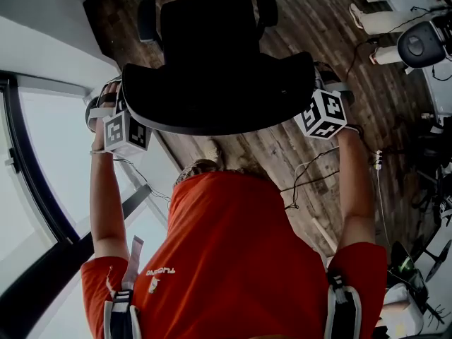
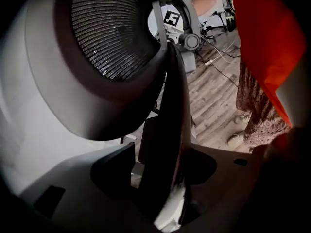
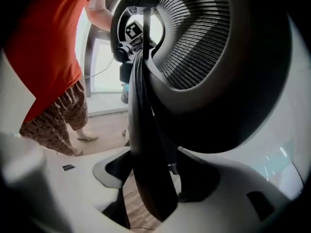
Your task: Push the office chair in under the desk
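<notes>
My left gripper (image 2: 158,176) and right gripper (image 3: 146,178) are both spread wide, each with one side edge of the chair back (image 1: 219,94) loose between its jaws, so the chair (image 1: 212,41) sits straight ahead of both.

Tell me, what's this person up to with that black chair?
A person in an orange shirt stands behind a black office chair, a handheld gripper in each hand. The left gripper and right gripper sit at opposite side edges of the backrest, each with jaws spread wide and the edge between them. It looks set for a push; the chair stands out on the wooden floor.
</notes>
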{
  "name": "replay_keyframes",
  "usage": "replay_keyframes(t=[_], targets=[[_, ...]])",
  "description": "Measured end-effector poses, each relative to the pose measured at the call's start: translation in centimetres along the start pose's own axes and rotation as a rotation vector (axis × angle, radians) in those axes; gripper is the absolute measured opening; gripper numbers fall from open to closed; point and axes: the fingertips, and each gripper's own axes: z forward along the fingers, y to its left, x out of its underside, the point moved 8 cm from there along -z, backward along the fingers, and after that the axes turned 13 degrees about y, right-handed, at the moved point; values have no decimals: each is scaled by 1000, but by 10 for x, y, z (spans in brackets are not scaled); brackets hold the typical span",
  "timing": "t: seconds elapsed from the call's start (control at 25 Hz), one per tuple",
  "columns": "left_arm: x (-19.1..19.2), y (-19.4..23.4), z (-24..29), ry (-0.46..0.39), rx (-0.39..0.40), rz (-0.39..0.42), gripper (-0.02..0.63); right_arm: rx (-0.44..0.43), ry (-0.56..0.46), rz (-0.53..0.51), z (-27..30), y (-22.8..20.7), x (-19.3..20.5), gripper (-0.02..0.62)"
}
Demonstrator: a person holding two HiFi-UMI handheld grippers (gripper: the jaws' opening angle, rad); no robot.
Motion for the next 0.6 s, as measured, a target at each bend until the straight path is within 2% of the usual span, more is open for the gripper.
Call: replay_keyframes(t=[0.12,0.16,0.2,0.24,0.44,0.6], targets=[[3,0,0,-5,-8,32,226,6,18,-36,5,-3,-11,281],[3,0,1,-2,-6,43,218,20,23,-54,5,-6,-14,253],[4,0,1,3,-1,53,208,34,28,-72,5,-7,-16,192],[4,0,2,9,7,63,197,45,31,-85,6,-7,-17,178],[6,2,3,35,52,107,160,51,32,-121,7,-7,-16,147],[6,10,12,32,49,116,160,64,35,-133,12,-14,-16,137]])
